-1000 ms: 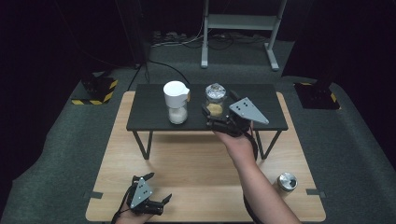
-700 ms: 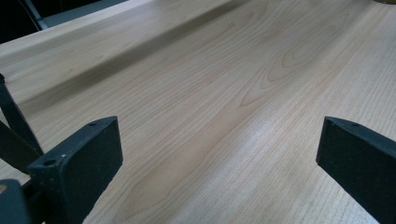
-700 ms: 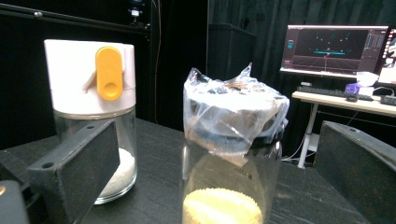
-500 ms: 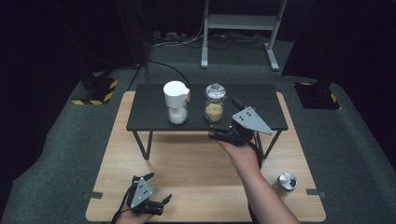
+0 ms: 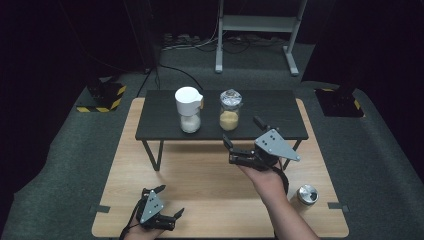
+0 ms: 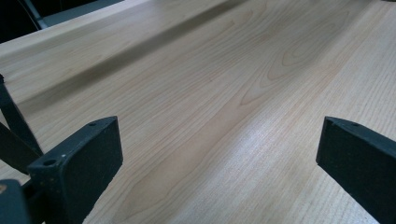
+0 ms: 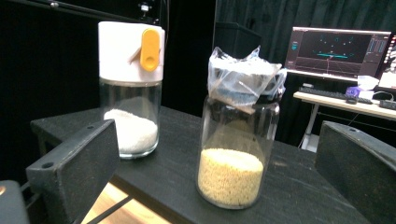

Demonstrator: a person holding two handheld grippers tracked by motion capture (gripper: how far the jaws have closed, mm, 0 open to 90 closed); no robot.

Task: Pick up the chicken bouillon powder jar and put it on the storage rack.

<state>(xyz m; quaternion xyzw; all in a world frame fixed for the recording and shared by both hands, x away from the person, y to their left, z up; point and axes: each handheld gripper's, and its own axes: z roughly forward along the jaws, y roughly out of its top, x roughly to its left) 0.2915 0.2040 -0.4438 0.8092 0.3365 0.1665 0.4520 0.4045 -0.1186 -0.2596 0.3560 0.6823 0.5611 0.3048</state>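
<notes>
The glass jar of yellowish grains (image 7: 237, 140) stands on the small black raised shelf (image 5: 280, 107), its mouth covered with crumpled clear plastic film (image 7: 243, 74). Just beside it on the same shelf stands the white-lidded glass dispenser (image 7: 130, 88) with a yellow flip tab and white granules at the bottom — near, but apart.

The right gripper (image 5: 231, 149) hovers in front of the shelf's edge, jaws spread wide and empty, pointed at the grain jar. From the look of it, the step in hand is closing in on that jar. To do it well I'd go in level, centre the jar between the jaws, and bite on the plain glass below the film, since the plastic would slip and crumple. Keeping to the side away from the dispenser should avoid a knock.

The left gripper (image 5: 167, 210) rests low on the wooden table (image 5: 200, 175) near the person — jaws wide, nothing between them. A metal lid (image 5: 307, 194) sits on the table's right.
</notes>
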